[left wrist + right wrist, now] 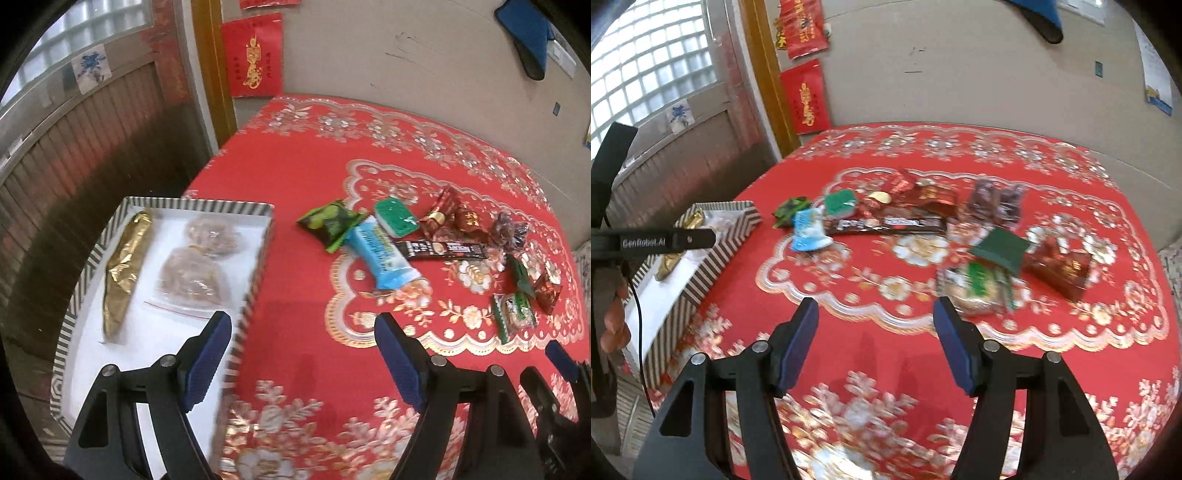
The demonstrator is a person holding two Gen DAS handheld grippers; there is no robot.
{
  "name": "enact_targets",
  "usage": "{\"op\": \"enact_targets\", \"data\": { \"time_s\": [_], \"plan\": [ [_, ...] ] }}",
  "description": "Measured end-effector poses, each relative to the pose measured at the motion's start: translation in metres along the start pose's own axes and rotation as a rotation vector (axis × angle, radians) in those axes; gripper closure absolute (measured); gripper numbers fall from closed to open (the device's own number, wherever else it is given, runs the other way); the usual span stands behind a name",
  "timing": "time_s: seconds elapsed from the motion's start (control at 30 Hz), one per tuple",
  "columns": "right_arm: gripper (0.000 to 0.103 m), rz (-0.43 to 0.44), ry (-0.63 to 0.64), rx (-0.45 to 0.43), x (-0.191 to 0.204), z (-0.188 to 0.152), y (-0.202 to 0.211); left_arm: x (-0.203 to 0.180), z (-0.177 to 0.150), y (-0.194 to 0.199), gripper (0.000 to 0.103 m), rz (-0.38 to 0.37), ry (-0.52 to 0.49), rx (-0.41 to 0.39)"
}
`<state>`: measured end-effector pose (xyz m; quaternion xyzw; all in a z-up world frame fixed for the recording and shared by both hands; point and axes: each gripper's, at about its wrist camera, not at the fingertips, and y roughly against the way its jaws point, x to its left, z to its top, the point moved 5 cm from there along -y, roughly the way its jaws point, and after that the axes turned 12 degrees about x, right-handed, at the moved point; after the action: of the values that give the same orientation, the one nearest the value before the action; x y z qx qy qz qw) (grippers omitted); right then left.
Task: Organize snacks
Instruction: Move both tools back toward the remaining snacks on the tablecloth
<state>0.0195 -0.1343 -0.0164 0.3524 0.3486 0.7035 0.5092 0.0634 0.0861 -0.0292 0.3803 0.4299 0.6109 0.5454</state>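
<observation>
With both the left gripper (303, 354) and right gripper (875, 332) hovering spread apart and empty, loose wrapped snacks (424, 240) are lying on the red floral tablecloth (295, 280), awaiting pickup and transfer into the striped-rim white tray (255, 280).

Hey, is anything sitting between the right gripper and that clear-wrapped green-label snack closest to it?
Nothing visible does. The right gripper is open and empty, and only bare red tablecloth lies between it and the green-label snack. A dark green packet overlaps the snack's far edge, not the near side.
</observation>
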Motion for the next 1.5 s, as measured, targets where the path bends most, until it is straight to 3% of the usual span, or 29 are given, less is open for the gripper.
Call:
{"op": "enact_targets", "data": {
  "time_s": [0.33, 0.7, 0.97, 1.5],
  "plan": [
    [0.039, 0.008, -0.040, -0.018, -0.029, -0.008, 0.010, -0.036, 0.008, -0.018, 0.022, 0.026, -0.001, 0.018],
    [0.039, 0.000, -0.101, -0.021, -0.055, -0.012, 0.015, -0.042, 0.032, -0.043, 0.022, 0.013, 0.051, 0.048],
    [0.039, 0.013, -0.114, -0.015, -0.059, -0.013, 0.010, -0.042, 0.051, -0.061, 0.022, 0.014, 0.111, 0.068],
    [0.039, 0.022, -0.130, -0.003, -0.060, -0.016, 0.004, -0.058, 0.059, -0.078, 0.022, -0.007, 0.117, 0.087]
  ]
}}
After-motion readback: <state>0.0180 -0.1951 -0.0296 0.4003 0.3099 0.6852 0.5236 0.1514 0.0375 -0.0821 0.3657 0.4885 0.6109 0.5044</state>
